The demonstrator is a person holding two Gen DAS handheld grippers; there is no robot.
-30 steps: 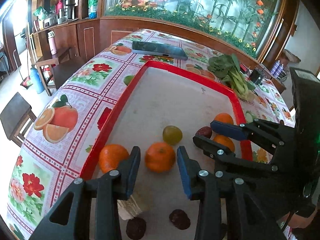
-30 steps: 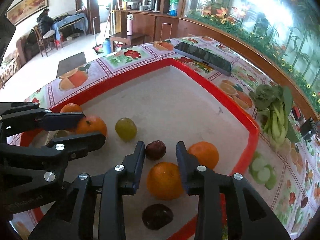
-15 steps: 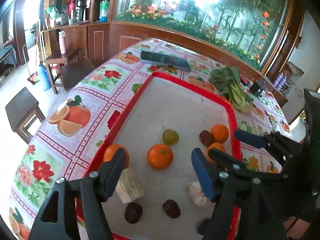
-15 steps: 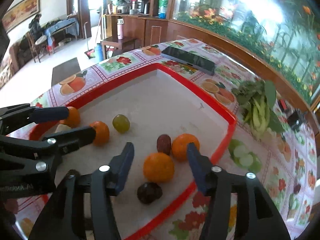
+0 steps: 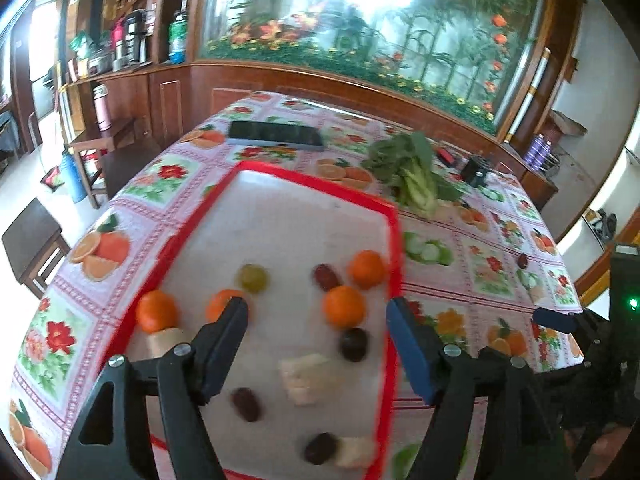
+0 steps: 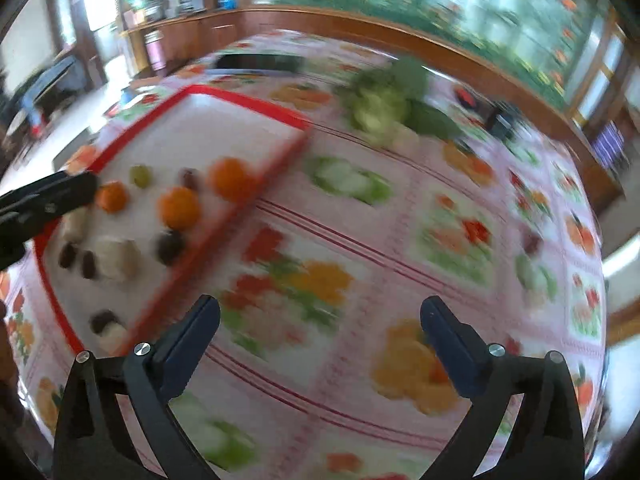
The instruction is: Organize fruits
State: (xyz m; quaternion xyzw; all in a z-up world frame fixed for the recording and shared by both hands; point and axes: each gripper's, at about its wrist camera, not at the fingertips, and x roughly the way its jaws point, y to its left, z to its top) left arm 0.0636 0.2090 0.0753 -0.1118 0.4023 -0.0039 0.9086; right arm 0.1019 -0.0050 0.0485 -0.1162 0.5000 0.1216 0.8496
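Left gripper [image 5: 316,344]: black tongs with blue pads, lower middle of the left wrist view, jaws apart and just been opening; nothing is pinched, though fruit on the tray shows in the gap between the pads.
Right gripper [image 6: 320,330]: jaws spread very wide and just been opening, nothing between them; only blurred tablecloth shows in the gap, to the right of the tray.
Red-rimmed rectangular tray with a pale floor [image 5: 394,240]: centre of the left wrist view; left part of the right wrist view.
Four round orange fruits: two near the tray's right rim [image 5: 367,269] [image 5: 344,306], two by its left rim [image 5: 157,311] [image 5: 221,304], the last partly behind the left pad.
Small round green fruit [image 5: 253,278]: mid-tray, between the orange pairs.
Dark reddish-brown oval fruits [image 5: 354,344]: scattered over the lower half of the tray.
Pale chunky pieces [image 5: 304,378]: among the dark fruits; too blurred to name.
Floral and fruit-print tablecloth [image 5: 480,240]: under the tray.
Leafy green vegetable [image 5: 412,176]: upper right of the tray, on the cloth.
Flat black slab [image 5: 276,133]: beyond the tray's far edge.
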